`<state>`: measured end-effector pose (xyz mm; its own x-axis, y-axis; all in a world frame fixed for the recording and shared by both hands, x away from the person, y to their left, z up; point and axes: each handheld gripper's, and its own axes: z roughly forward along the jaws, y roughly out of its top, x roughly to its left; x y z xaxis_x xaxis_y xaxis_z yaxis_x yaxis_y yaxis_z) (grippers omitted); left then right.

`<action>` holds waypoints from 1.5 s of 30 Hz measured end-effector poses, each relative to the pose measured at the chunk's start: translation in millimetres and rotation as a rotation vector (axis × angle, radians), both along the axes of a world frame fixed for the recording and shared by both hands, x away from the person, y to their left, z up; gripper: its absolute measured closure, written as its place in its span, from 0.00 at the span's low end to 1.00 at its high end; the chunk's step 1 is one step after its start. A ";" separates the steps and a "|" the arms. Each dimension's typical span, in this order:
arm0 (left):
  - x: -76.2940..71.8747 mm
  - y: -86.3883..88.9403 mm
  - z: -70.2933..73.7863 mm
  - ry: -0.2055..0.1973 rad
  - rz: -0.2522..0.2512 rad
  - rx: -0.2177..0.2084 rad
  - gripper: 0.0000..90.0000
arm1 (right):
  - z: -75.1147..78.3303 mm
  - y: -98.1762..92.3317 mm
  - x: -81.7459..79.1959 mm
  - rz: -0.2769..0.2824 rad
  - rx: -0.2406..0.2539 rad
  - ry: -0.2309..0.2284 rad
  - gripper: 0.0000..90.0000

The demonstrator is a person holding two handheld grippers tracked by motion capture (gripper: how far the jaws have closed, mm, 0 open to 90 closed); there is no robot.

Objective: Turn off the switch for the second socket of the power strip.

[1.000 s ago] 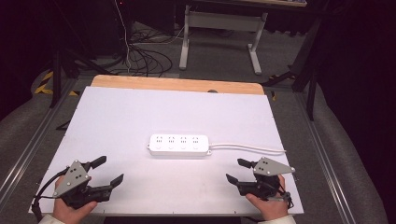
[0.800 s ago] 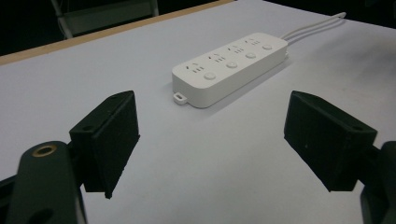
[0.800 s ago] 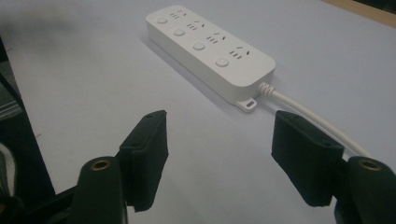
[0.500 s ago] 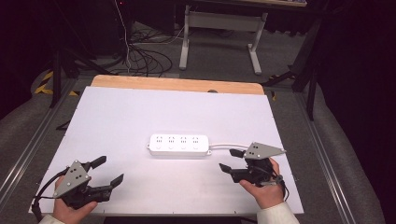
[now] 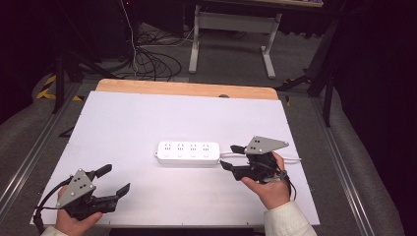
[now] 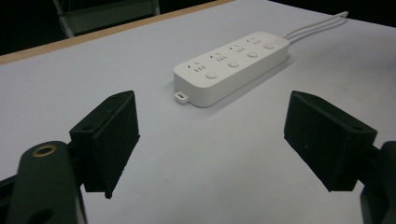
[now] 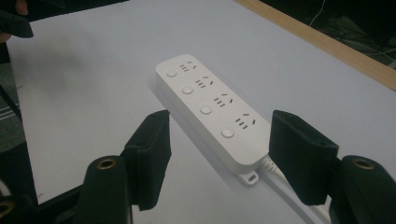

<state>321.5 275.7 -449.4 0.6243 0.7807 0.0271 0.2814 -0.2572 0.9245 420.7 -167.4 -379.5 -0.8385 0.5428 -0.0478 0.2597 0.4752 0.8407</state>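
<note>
Looking down from the high view, the white power strip [image 5: 188,152] lies mid-table [image 5: 123,128], its cord [image 5: 290,158] running right under the right tool [image 5: 231,157] — spread, and a snag risk. The left tool [image 5: 112,179], also spread, sits well apart. In the left gripper view, nothing stands between. In the right gripper view, a careless squeeze could shove the strip's near end [image 7: 243,161].

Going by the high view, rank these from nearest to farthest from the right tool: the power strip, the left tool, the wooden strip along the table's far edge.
1. Power strip: just left of the right tool, whose open jaws sit at its cord end.
2. Wooden strip: along the table's far edge, beyond the power strip.
3. Left tool: near the table's front left corner, farthest.
</note>
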 end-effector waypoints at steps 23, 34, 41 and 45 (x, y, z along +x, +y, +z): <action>0.9 1.1 -0.4 0.001 0.005 0.009 0.21 | 3.3 45.1 35.6 0.029 -0.044 0.023 0.47; 1.4 1.9 -0.4 0.003 0.003 0.009 0.21 | -4.0 59.9 46.7 0.051 -0.058 0.033 0.59; 0.8 1.0 -0.6 0.008 0.007 0.001 0.21 | -9.7 63.3 53.1 0.096 -0.066 0.066 0.88; 1.2 1.3 -0.6 0.005 0.007 0.008 0.21 | -16.3 68.8 57.7 0.112 -0.058 0.071 1.00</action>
